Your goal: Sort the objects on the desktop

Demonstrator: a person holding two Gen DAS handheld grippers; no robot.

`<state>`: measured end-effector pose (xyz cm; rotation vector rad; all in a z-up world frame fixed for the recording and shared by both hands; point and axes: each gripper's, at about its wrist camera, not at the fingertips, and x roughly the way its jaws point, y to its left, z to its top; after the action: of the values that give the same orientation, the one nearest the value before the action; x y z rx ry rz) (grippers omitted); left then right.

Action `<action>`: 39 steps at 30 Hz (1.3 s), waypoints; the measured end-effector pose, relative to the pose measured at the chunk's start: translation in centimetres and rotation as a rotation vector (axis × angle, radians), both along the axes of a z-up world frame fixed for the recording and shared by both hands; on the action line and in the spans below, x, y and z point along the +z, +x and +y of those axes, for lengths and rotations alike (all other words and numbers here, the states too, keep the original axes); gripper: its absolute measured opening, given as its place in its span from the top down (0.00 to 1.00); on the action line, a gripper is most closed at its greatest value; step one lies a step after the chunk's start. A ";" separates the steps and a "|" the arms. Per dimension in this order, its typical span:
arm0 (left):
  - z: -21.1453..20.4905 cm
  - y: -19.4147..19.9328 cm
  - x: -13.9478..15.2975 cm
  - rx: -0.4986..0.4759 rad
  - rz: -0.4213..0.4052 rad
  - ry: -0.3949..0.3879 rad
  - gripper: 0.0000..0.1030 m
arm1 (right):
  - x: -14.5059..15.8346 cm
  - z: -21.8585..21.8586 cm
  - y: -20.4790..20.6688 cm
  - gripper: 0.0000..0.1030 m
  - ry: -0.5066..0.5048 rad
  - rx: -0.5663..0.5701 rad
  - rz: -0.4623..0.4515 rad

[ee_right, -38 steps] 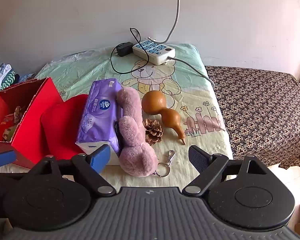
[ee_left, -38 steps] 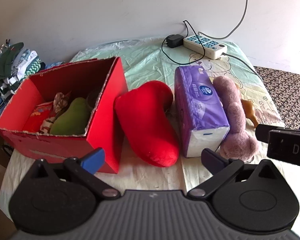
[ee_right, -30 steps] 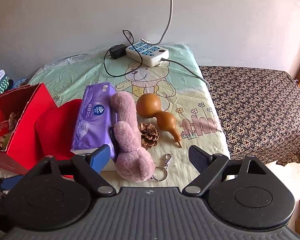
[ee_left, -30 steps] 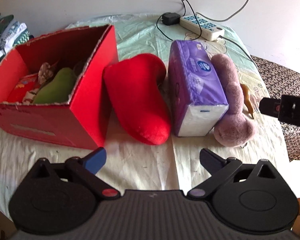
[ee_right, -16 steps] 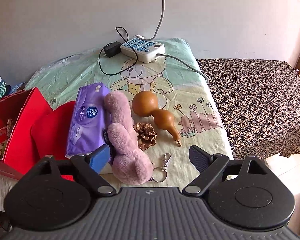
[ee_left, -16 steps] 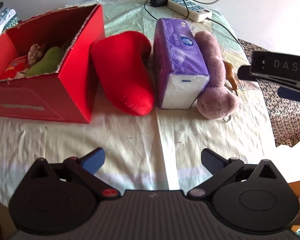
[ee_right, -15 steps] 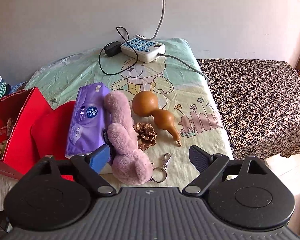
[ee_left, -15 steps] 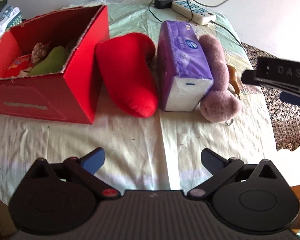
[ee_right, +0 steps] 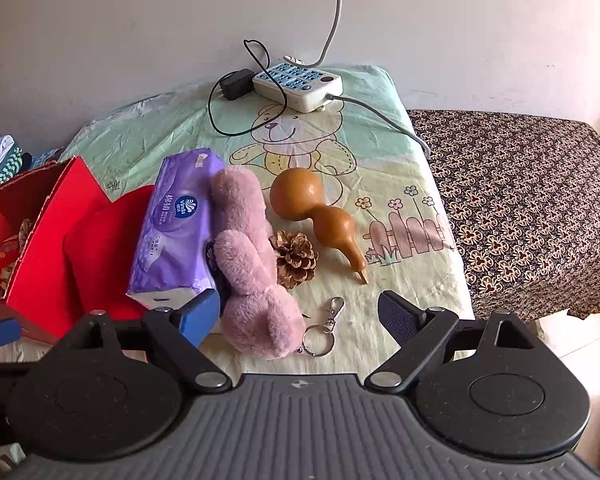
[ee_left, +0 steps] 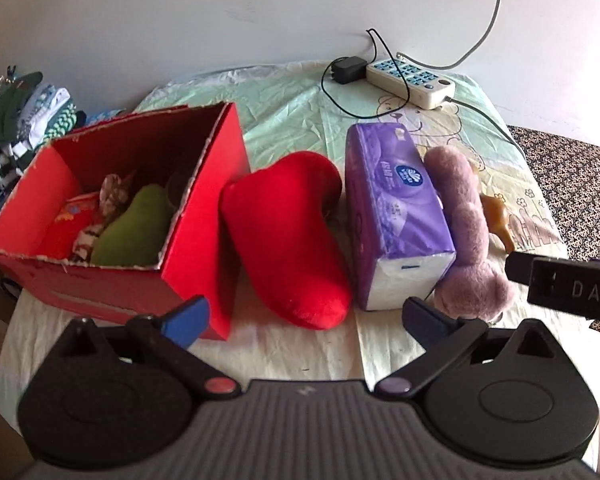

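Both grippers hang in the air, side by side. The left gripper has its jaws spread wide, nothing between the fingers — one blue-tipped, one dark. The right gripper is gaping just as wide, holding nothing; its black body pokes in at the right edge of the left wrist view — the two run close together.

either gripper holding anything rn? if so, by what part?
Nothing held. Left gripper and right gripper are both open and empty, above the table, clear of the pink plush.
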<state>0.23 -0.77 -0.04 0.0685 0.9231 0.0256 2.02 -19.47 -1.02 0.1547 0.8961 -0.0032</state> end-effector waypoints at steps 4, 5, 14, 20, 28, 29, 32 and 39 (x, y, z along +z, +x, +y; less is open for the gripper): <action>-0.4 -0.3 -0.7 -0.007 0.018 -0.018 0.01 | -0.6 -0.2 -0.3 0.14 0.001 -0.001 0.014; -0.4 -0.3 -0.9 -0.007 0.023 -0.022 0.01 | -0.7 -0.2 -0.3 0.14 0.002 -0.003 0.019; -0.5 -0.2 -1.6 -0.008 0.041 -0.053 0.01 | -0.5 0.1 -0.9 0.14 0.002 -0.024 0.013; -0.7 0.0 -1.9 -0.036 0.050 -0.050 0.01 | 0.0 0.3 -0.8 0.14 -0.002 -0.033 0.000; -0.6 0.2 -1.3 -0.057 0.013 -0.022 0.01 | 0.5 1.0 -0.4 0.14 -0.017 -0.034 -0.015; -0.5 0.2 -1.3 -0.055 0.013 -0.020 0.01 | 0.4 1.1 -0.3 0.14 -0.017 -0.033 -0.013; -0.2 0.4 -1.3 -0.056 0.012 -0.020 0.01 | 0.4 1.3 -0.2 0.14 -0.016 -0.034 -0.012; 0.0 0.3 -0.3 -0.115 -0.033 0.002 0.01 | 0.4 1.3 0.1 0.15 -0.024 -0.056 -0.015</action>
<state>0.55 -0.78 -0.29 0.1229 0.8853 -0.0792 2.12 -18.16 -0.65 0.1575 0.8766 -0.0652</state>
